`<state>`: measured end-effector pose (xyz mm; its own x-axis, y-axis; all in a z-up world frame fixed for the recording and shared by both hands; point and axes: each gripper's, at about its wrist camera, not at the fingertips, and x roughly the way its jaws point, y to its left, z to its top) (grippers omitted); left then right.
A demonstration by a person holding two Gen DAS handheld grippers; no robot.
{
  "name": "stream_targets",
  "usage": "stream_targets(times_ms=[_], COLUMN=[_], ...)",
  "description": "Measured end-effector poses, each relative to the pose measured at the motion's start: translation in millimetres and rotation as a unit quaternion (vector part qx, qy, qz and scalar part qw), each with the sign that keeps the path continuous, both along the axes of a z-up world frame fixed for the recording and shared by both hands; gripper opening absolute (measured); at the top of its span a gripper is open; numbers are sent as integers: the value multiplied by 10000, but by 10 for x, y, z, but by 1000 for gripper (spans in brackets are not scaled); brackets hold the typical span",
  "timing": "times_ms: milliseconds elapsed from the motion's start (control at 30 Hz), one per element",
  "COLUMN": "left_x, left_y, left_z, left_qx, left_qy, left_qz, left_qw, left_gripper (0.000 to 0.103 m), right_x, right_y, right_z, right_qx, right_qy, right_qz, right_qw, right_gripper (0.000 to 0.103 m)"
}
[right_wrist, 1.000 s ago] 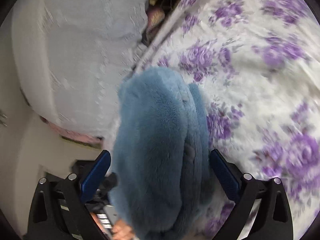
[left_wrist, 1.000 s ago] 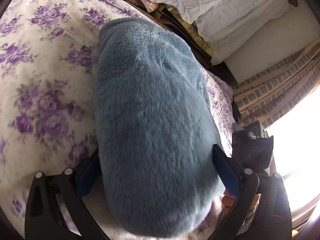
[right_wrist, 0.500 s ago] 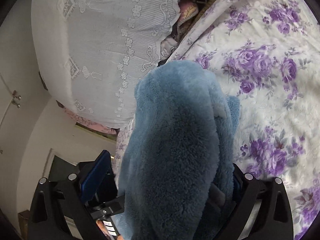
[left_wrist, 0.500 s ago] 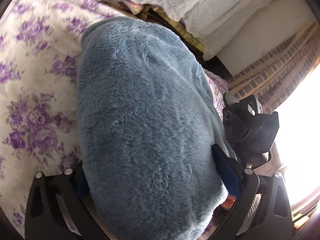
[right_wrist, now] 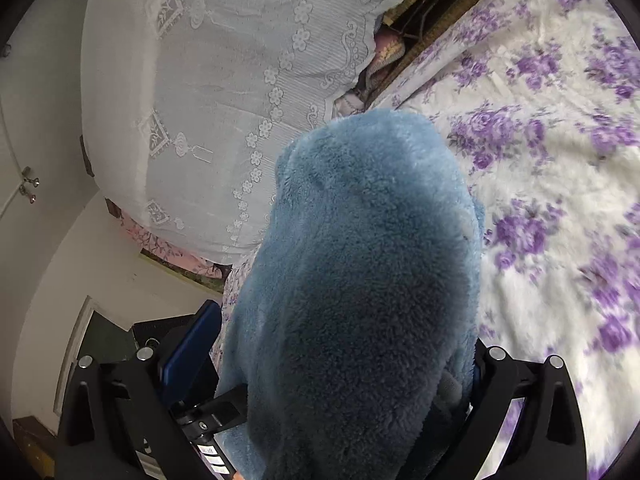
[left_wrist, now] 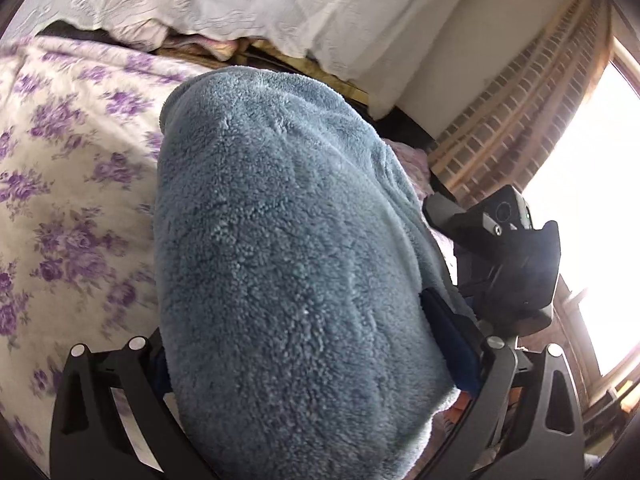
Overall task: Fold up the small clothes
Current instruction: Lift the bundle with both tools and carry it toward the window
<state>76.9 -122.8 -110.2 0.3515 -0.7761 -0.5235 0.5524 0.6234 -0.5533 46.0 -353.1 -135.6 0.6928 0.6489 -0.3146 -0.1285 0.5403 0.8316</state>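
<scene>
A fluffy blue garment fills the middle of both wrist views, draped over and between the fingers of each claw. It hangs above the bed, whose purple-flowered cover shows on both sides of it.

The left claw has its blue pads pressed into the pile on either side, so it appears to be clamped on the cloth. The right claw also carries the garment. Its left pad stands clear of the fabric while the right one is buried under it, so I cannot tell whether it truly pinches.

The cloth bulges like a doubled bundle, and a second layer shows along one side in the right view. At least one fold seems made. Judging from this, the garment is not yet laid flat near the bed's edge, and squaring and setting it down remain. A white lace cloth hangs past the bed's far edge.
</scene>
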Motion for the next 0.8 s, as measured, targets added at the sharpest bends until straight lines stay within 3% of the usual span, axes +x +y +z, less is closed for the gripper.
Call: stream_targets(times_ms=[433, 567, 800], left_x=[-665, -860, -1172], left_y=[-1058, -1551, -2511], left_z=[353, 499, 537], left_qx=[543, 599, 526], left_qy=[-367, -603, -618], left_qz=[-1018, -1385, -2121], left_qw=[9926, 9867, 9739], left_gripper=[98, 98, 98], right_x=[-1138, -1515, -2192], right_y=[-812, -1189, -1937], right_z=[167, 275, 380], right_qx=[-41, -147, -289], right_qy=[-126, -232, -217], right_qz=[-876, -1255, -2034], right_qw=[9961, 9917, 9784], right_gripper=[100, 100, 100])
